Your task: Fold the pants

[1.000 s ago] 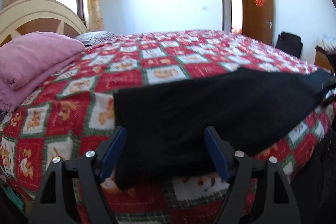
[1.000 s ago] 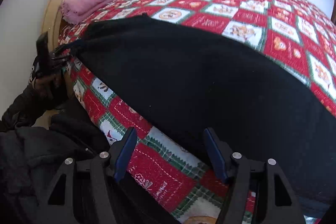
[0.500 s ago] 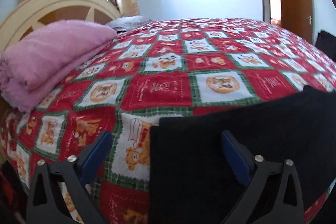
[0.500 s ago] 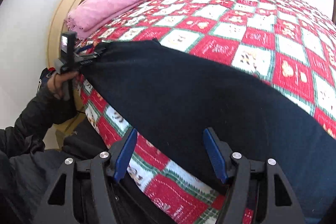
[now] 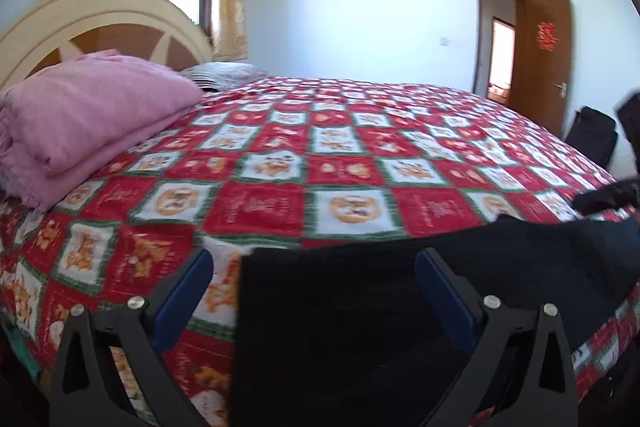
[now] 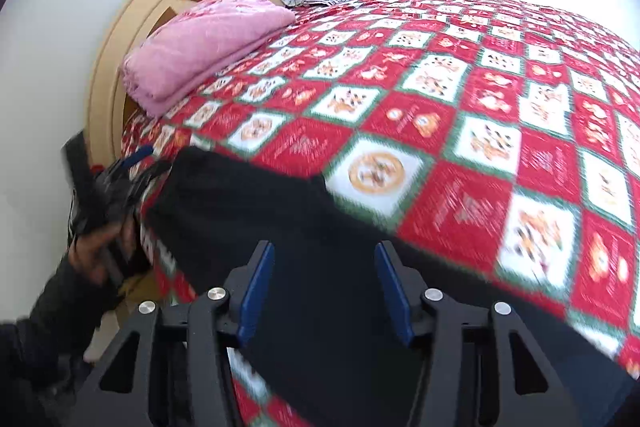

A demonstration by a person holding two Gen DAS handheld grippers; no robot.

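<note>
I'm seeing open quilt (image 5: pixel 360 147) stretching far and right; the folded pink blanket (image 5: pixel 88 115) and headboard (image 5: pixel 100 15) are blocking the far left.

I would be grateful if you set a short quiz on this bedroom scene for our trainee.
1. True or false: the pink blanket lies folded by the headboard.
2. The pants are: A black, B white, C yellow.
3. What do the pants lie on?
Key: 1 true; 2 A; 3 the red chequered bedspread, at its near edge.
</note>
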